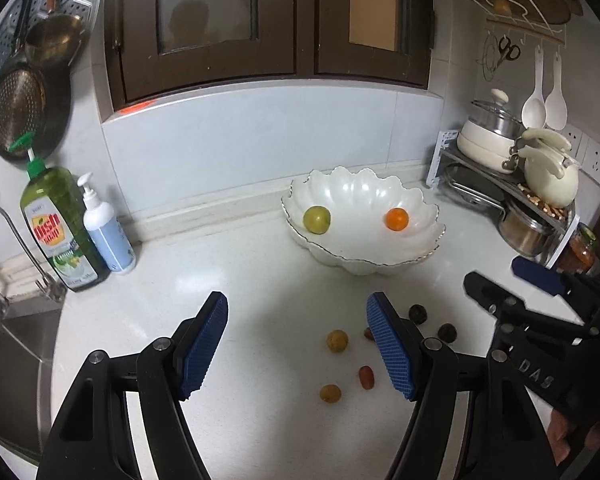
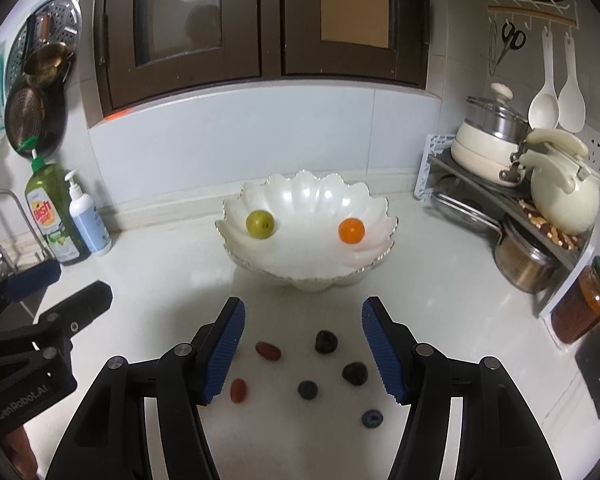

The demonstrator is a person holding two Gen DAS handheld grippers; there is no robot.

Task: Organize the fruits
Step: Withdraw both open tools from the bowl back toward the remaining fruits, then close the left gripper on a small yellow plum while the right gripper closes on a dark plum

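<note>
Both grippers hang above the white counter [image 2: 139,280] with nothing in them. The left gripper [image 1: 297,344] has its blue pads spread wide, released, low in the centre of its own view. The right gripper [image 2: 303,350] is just as wide apart and empty, low centre of the right wrist view.

The scalloped white bowl [image 2: 312,196] sits mid-frame, already carrying a green fruit [image 2: 260,223] on its left side and an orange fruit [image 2: 351,231] on its right. Everything else is loose on the counter, near the bottom of the frame: two reddish oblong fruits [image 2: 267,350] and [image 2: 238,390], two dark wrinkled ones [image 2: 326,341] and [image 2: 355,373], and two blueberries [image 2: 307,389] and [image 2: 371,418]. In the left wrist view, two yellowish round fruits [image 1: 336,340] and [image 1: 330,393] lie lower centre, between the left pads.

My read: the step in hand is picking a small fruit for the bowl. These pieces are small and round, so they will likely roll. Best to come straight down over one, centre it between the pads, and squeeze gently; the blueberries would bruise. The dark fruit nearest the bowl looks the easiest for the right gripper. Keep the two tools apart, since they are working close together.
</note>
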